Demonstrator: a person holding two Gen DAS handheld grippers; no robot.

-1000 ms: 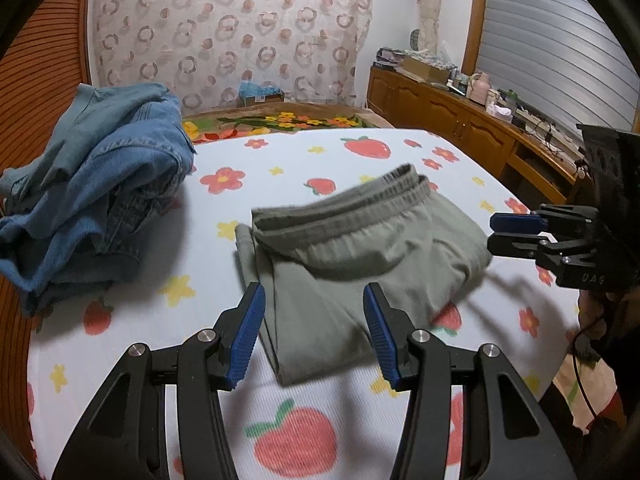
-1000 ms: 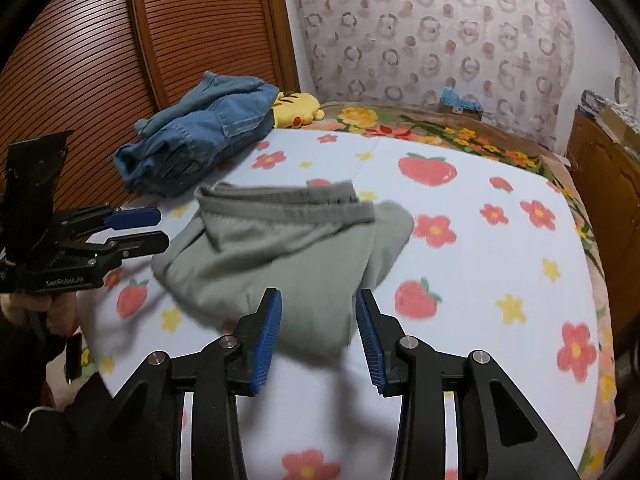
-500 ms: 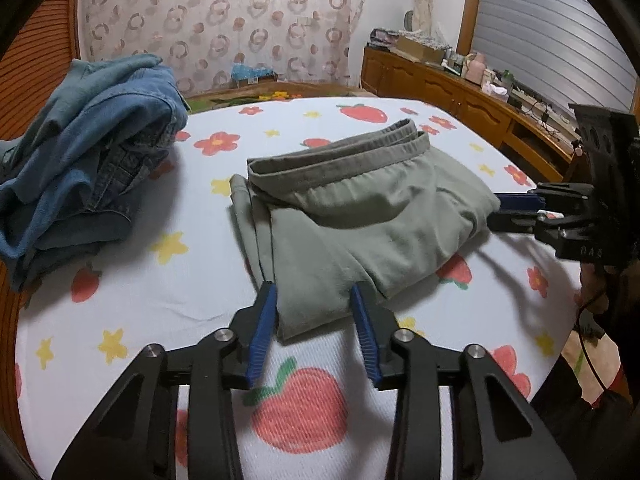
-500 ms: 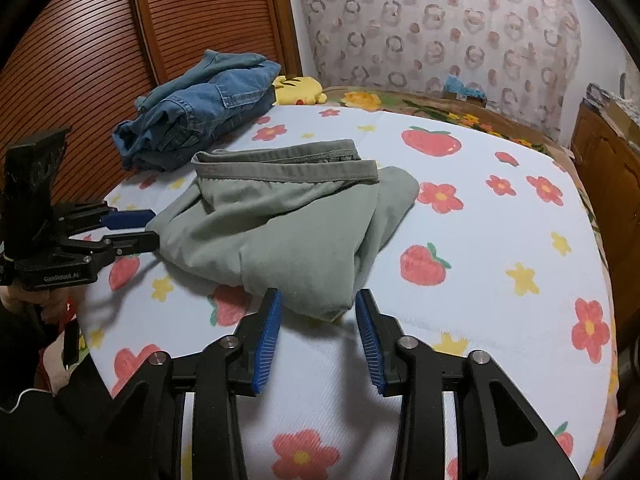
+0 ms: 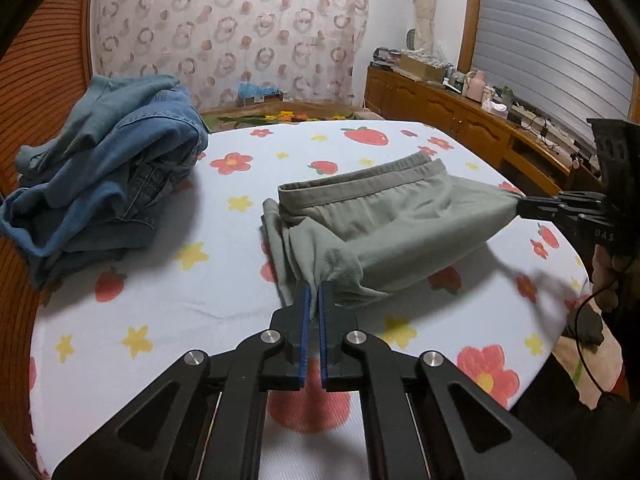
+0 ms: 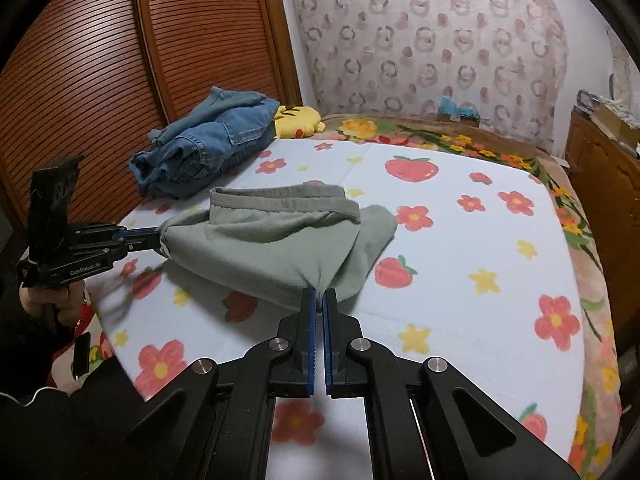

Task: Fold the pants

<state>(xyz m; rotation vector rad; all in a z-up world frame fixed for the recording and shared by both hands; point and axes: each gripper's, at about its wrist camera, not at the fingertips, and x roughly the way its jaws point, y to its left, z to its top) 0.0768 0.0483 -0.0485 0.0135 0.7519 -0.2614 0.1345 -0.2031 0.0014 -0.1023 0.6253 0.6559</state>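
The grey-green pants [image 5: 384,216] lie folded on the fruit-and-flower bedsheet [image 5: 200,292], waistband toward the far side. My left gripper [image 5: 314,286] is shut on the near left corner of the pants and lifts it a little. My right gripper [image 6: 319,290] is shut on the opposite near corner of the pants [image 6: 280,240]. Each gripper shows in the other's view: the right gripper [image 5: 520,206] at the right, the left gripper [image 6: 158,238] at the left. The cloth is stretched taut between them, its near edge raised off the sheet.
A pile of blue denim clothes [image 5: 108,184] lies at the far left of the bed, also in the right wrist view [image 6: 204,144]. A yellow plush toy [image 6: 298,120] lies behind it. A wooden sideboard [image 5: 460,120] runs along the right; slatted wardrobe doors [image 6: 120,60] stand at the left.
Both grippers have closed on the near corners of the pants and lifted them, pulling the cloth taut. They were open and short of the edge before.
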